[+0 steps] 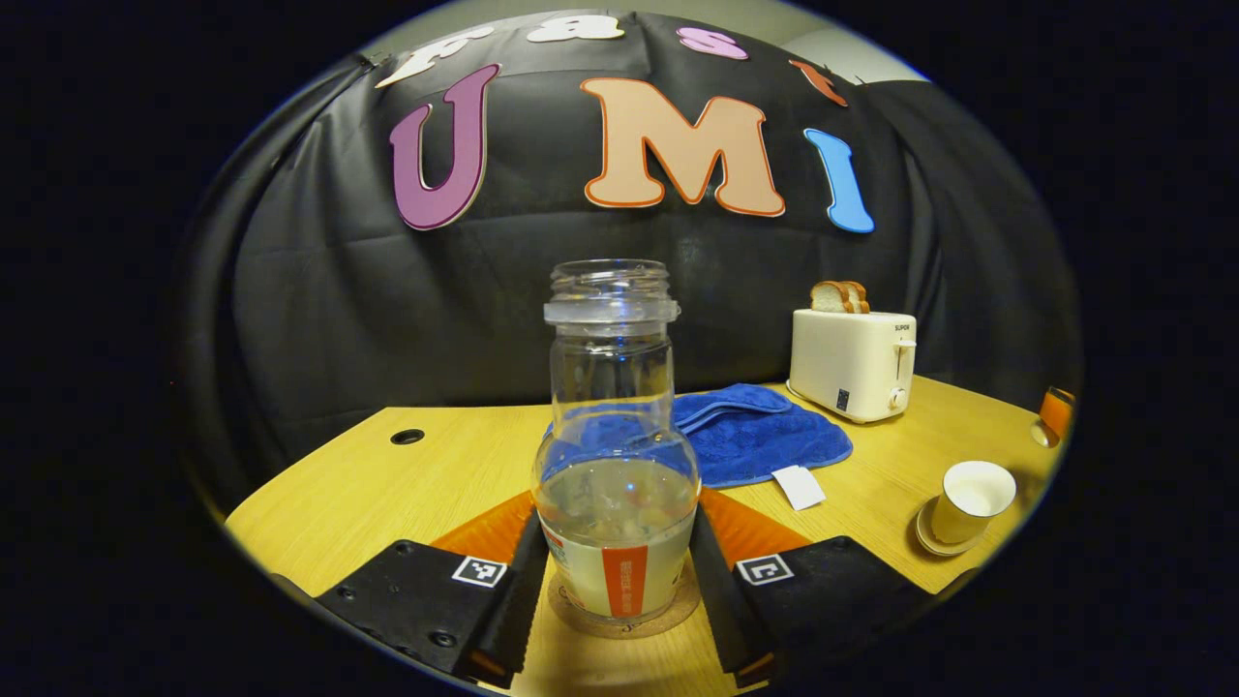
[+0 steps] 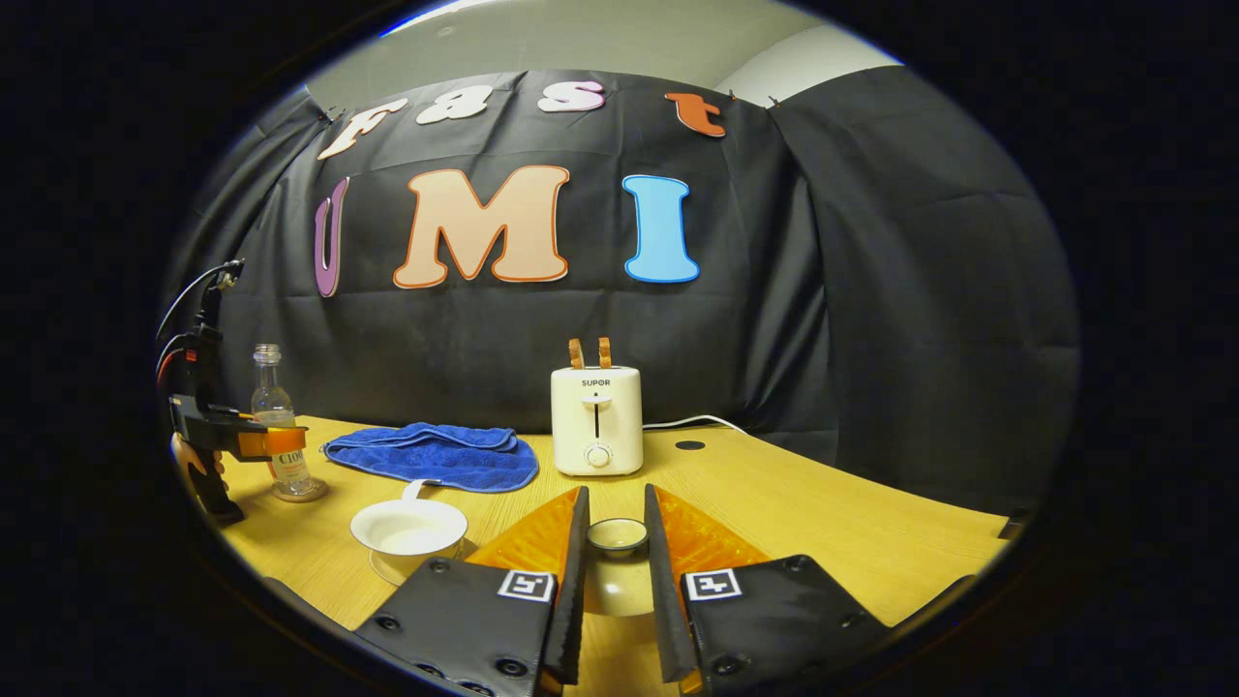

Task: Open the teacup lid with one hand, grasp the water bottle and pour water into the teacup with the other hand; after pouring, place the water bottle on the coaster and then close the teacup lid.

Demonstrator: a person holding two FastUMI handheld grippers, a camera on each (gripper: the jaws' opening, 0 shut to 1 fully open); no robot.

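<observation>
A clear water bottle (image 1: 618, 465), uncapped and partly filled, stands upright on a round cork coaster (image 1: 678, 610). My left gripper (image 1: 619, 581) is shut on its lower body, one finger pressing each side. In the right gripper view the same bottle (image 2: 271, 407) stands at the far left, with the left gripper (image 2: 254, 442) and a hand around it. The white teacup (image 1: 971, 499) sits uncovered on its saucer at the right; it also appears as the teacup (image 2: 408, 528) left of my right gripper (image 2: 617, 552), which is shut on the knob of the teacup lid (image 2: 618, 535), held above the table.
A white toaster (image 2: 596, 418) with two bread slices stands at the back of the wooden table (image 2: 823, 523). A blue cloth (image 2: 436, 455) lies between the bottle and the toaster, with a small white tag (image 1: 800, 486) beside it. Two cable holes pierce the tabletop.
</observation>
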